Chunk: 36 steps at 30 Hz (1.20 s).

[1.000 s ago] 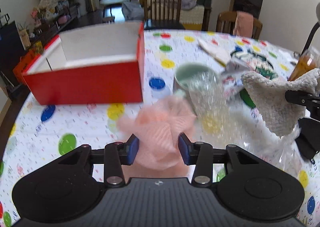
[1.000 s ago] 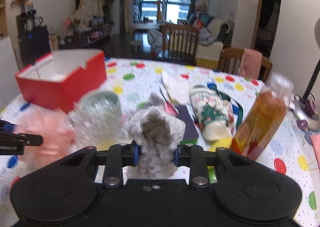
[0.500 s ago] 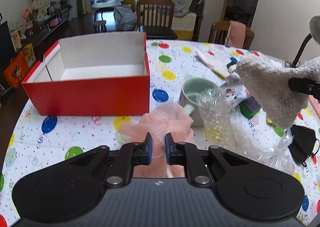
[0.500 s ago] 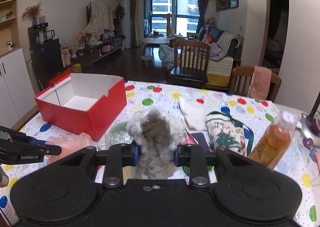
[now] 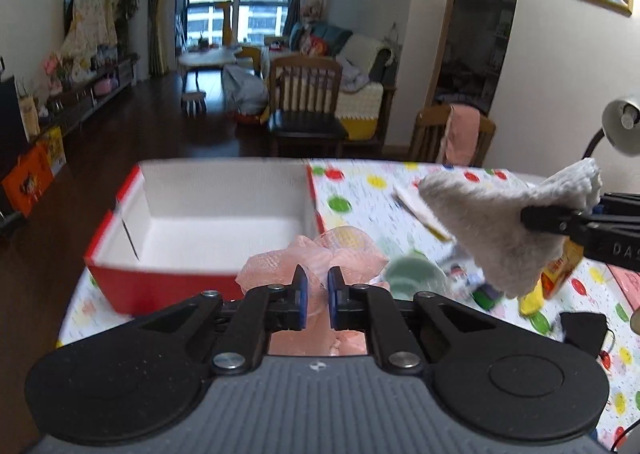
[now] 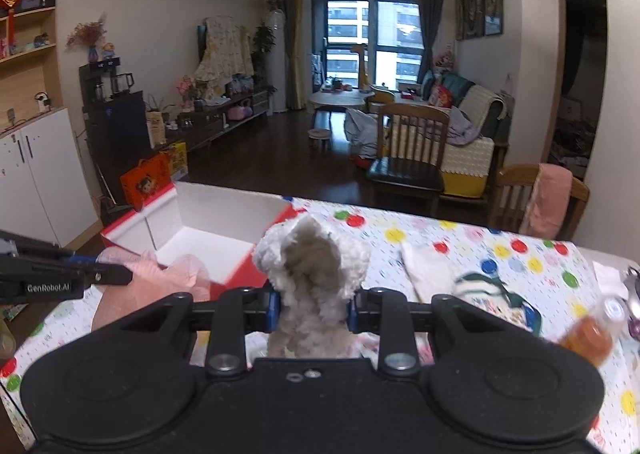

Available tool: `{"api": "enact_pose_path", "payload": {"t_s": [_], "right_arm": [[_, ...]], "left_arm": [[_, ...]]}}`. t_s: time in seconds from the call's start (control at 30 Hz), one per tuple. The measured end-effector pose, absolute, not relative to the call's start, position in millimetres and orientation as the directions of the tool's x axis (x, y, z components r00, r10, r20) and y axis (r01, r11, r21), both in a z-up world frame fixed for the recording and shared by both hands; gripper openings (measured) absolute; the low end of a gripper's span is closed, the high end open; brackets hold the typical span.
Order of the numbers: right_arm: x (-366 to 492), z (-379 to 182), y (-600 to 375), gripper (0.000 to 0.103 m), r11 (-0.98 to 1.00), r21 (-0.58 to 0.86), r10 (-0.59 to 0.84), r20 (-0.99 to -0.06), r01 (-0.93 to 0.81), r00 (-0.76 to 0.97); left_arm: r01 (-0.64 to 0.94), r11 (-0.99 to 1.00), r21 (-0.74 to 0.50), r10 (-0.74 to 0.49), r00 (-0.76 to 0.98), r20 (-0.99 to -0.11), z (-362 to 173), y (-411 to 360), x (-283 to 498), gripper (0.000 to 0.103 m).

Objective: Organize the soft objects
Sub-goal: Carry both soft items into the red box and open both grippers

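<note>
My left gripper [image 5: 317,294] is shut on a pink mesh bath puff [image 5: 344,254], held up in the air in front of the near wall of the red box [image 5: 160,286]. The box has a white inside and nothing lies in it. My right gripper [image 6: 313,308] is shut on a fluffy white cloth [image 6: 316,266], lifted above the table. In the left wrist view that cloth [image 5: 496,225] hangs at the right. In the right wrist view the puff [image 6: 148,278] and the left gripper [image 6: 120,274] show at the left, before the box [image 6: 224,234].
The polka-dot table [image 6: 500,254] carries a green mug [image 5: 412,278], an orange bottle [image 6: 592,330], a patterned sock [image 6: 496,294], white paper [image 6: 428,266] and a black mask [image 5: 584,330]. Wooden chairs [image 6: 412,149] stand beyond the far edge. A lamp [image 5: 620,125] rises at the right.
My left gripper closed on the pink puff and lifted it off the table toward the red box. My right gripper rose with the white cloth held throughout.
</note>
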State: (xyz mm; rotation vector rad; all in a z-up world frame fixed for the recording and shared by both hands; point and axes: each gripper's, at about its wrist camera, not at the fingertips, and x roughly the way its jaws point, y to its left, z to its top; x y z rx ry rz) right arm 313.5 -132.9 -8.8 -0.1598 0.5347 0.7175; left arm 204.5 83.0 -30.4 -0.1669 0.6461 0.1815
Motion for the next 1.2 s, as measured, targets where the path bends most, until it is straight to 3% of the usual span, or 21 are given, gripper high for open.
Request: {"api": "enact_pose_path", "payload": {"t_s": [0.23, 0.5, 0.73, 1.2], "right_arm": [[323.3, 7.9, -79.3, 0.029, 0.712, 0.043, 0.624, -0.497, -0.701, 0.603], [331.5, 6.0, -13.5, 0.029, 0.689, 0.020, 0.632, -0.505, -0.725, 0.587], [351.0, -12.7, 41.3, 0.029, 0.705, -0.006, 0.596, -0.536, -0.709, 0.598], [389.4, -86.0, 120.8, 0.029, 0.733, -0.098, 0.442, -0.684, -0.673, 0.581]], "left_arm": [[-0.226, 0.973, -0.055, 0.157, 0.811, -0.563, -2.4, 122.7, 224.8, 0.010], [-0.276, 0.961, -0.008, 0.223, 0.791, -0.569, -1.1, 180.3, 259.2, 0.010], [-0.278, 0.957, 0.085, 0.274, 0.764, -0.584, -19.1, 220.2, 290.1, 0.010], [-0.252, 0.962, 0.108, 0.255, 0.677, -0.691, -87.9, 281.8, 353.4, 0.010]]}}
